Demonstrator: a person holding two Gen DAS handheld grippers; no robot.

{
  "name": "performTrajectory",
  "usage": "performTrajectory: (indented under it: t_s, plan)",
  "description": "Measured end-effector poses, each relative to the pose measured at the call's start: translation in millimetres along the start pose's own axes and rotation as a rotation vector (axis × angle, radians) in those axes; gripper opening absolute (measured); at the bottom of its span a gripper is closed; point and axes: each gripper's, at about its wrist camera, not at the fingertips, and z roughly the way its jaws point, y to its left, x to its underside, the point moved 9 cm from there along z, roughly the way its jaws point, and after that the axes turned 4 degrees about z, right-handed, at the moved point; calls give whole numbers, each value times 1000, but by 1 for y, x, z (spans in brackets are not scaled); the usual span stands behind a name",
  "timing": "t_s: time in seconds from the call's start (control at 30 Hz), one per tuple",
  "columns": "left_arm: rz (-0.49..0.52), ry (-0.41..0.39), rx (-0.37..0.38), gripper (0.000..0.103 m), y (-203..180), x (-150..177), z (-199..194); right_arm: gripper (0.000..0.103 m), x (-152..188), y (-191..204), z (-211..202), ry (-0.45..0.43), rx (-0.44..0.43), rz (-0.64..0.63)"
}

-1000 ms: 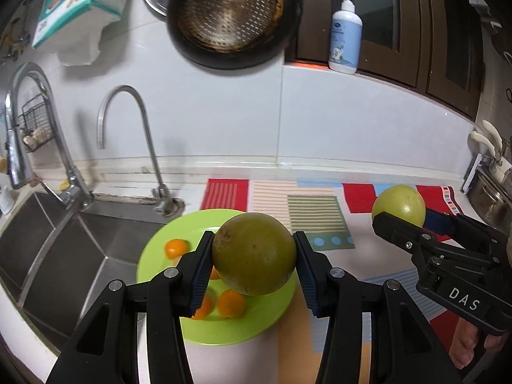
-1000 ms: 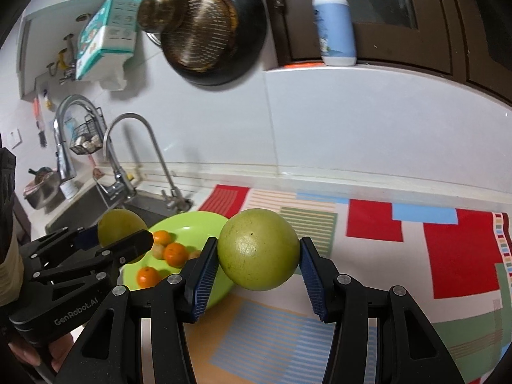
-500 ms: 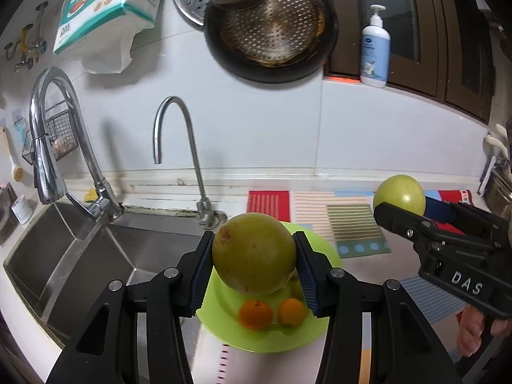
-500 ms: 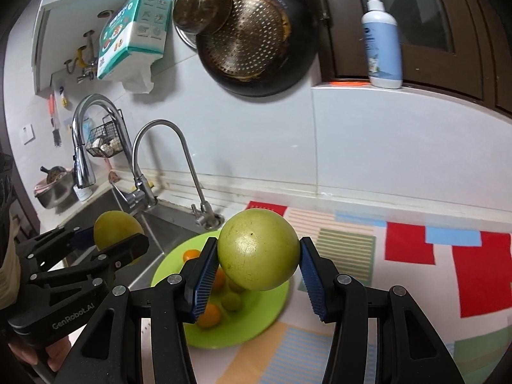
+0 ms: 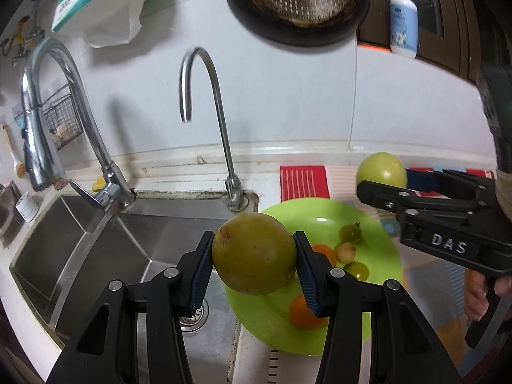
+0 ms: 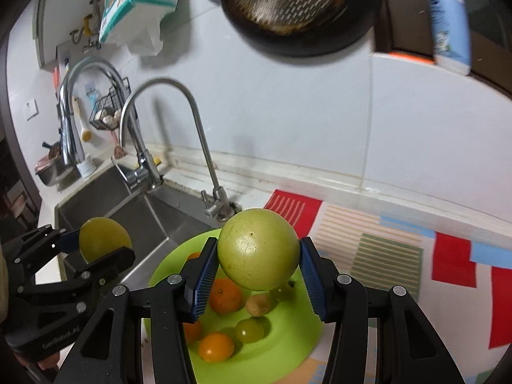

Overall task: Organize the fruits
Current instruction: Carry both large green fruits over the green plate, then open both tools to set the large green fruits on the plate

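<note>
While both grippers carried fruit over the patterned mat a second ago, they now hang nearer the sink's right edge, with the plate directly beneath and ahead; the faucets loom larger in both views. Judged meaning: the fruit is being brought to the plate or the basin, nothing yet set down.

Item, left gripper [image 5: 254,264]: black frame, ribbed blue pads [image 5: 201,267], closed onto the brownish-green fruit [image 5: 253,253] at its widest girth. Round, matt skin, russet blotches, a brown scar upper left. It hangs over the seam between the sink [image 5: 105,243] and the plate's left rim.

Item, right gripper [image 6: 258,267]: same build, clamped on the pale green fruit [image 6: 258,249]. Smoother, lightly speckled, faintly glossy; held above the plate's far half.

Item, green plate [image 6: 288,348]: shallow, round, glossy plastic, on the worktop hard against the sink's right edge. Holds small oranges [image 6: 216,347] with pebbled skin, small green globes, one tan oval fruit.

Item, sink: brushed steel basin, strainer drain; slim gooseneck tap [image 5: 208,121] at its back right corner, bulkier pull-down faucet [image 5: 48,128] to the back left.

Item, patterned mat [image 6: 416,256]: flat, red, blue and striped blocks, covering the worktop right of the plate.
</note>
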Motion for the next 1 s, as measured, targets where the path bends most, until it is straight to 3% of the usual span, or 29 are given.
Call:
performTrajectory:
  t_s: [0.33,0.63,0.7,0.77,1.0]
  plan:
    - [7,129,52,48,-9,35,47,51,20,2,60,120,-29,-27]
    - [20,182,98,48,-18,45,64,51,34,7,95,187,-40,-41]
    - [27,175,102,50,-20,44,62,52,36,7,98,200,-39,-39]
    - [36,149,97,60,-21,38,57,57,35,6,97,194,-30,-32]
    - [10,94,90,62,-15,26,35,57,26,-7,60,119,15,16]
